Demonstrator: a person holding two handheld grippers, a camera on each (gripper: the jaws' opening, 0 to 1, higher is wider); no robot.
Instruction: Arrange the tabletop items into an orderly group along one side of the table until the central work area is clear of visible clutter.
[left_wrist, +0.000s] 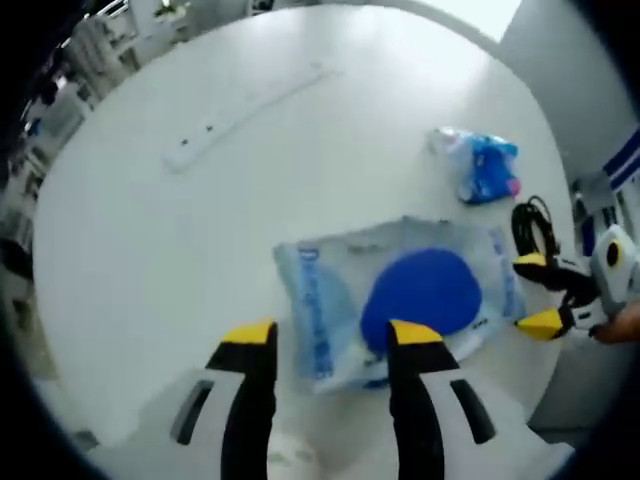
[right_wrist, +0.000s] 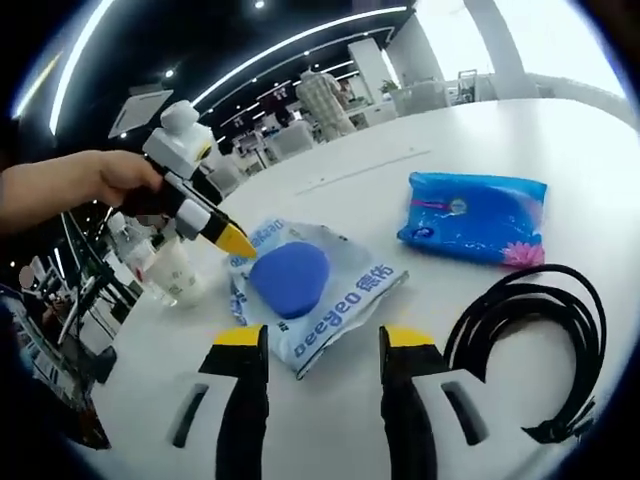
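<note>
Both claws gape empty over the clear plastic bag holding a blue disc (left_wrist: 415, 295).
We see it just ahead of our left gripper (left_wrist: 332, 338); right gripper (left_wrist: 532, 292) at its three-o'clock edge; bare white round table (left_wrist: 150, 250) at ten.

White table (left_wrist: 150, 250): pouch (left_wrist: 400, 295), packet (right_wrist: 475, 218), cable (right_wrist: 530, 330).

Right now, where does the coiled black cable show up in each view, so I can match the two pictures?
Left gripper view: the black cable sits at the right edge, just above the right gripper coming in from that side.
Right gripper view: it lies at lower right, right of this gripper's own jaws.
Shared landmark: the blue pad in its clear wrapper, mid-table in both.
</note>
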